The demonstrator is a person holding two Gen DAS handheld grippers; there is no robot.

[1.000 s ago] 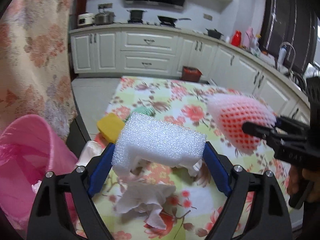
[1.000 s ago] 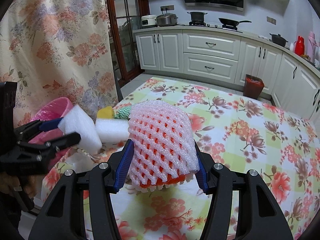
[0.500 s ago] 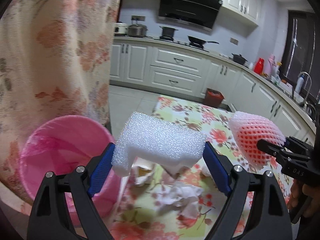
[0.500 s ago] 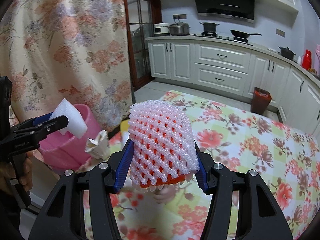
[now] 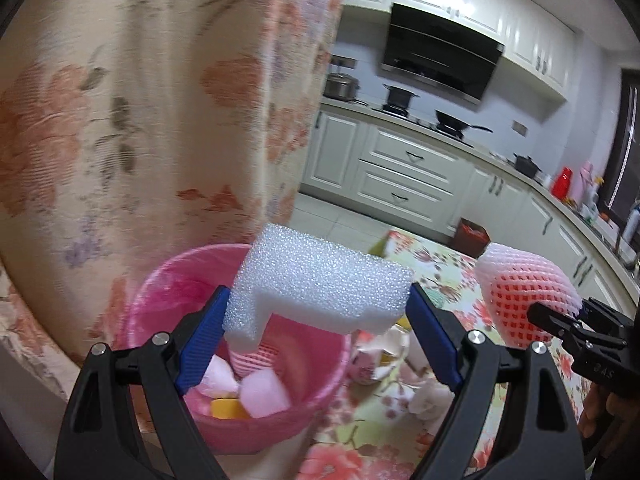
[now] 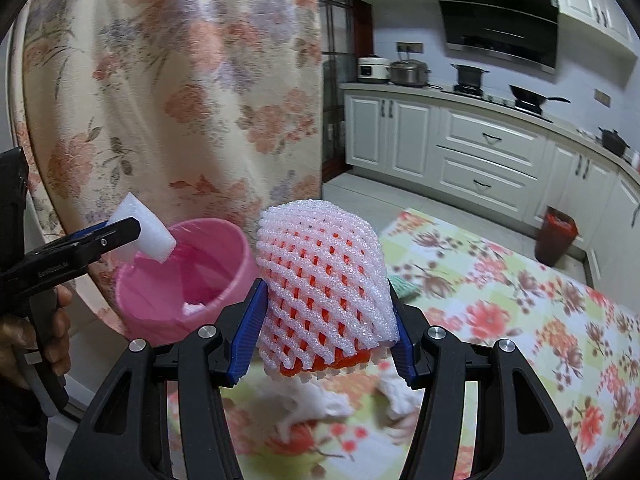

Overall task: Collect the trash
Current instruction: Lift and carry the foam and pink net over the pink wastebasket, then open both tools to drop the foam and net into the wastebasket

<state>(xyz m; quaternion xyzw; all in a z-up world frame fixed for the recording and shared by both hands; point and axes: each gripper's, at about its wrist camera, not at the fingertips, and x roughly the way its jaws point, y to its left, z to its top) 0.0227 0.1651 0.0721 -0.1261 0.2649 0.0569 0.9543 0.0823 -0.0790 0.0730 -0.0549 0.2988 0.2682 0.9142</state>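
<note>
— Foam block (image 5: 320, 286): where?
— Pinched in the left gripper (image 5: 318, 334), above the pink bin (image 5: 280, 420).
— And the right gripper (image 6: 326, 334)?
— Clamped on the foam fruit net (image 6: 324, 292), bin ahead-left.

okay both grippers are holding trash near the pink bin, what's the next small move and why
Probably open the left gripper and drop the white L-shaped foam block. In both views the block already hangs over the open mouth of the pink plastic bin, which holds other scraps. The right gripper, shut on the pink foam fruit net, is beside the bin over the floral tablecloth, so it should follow.
</note>
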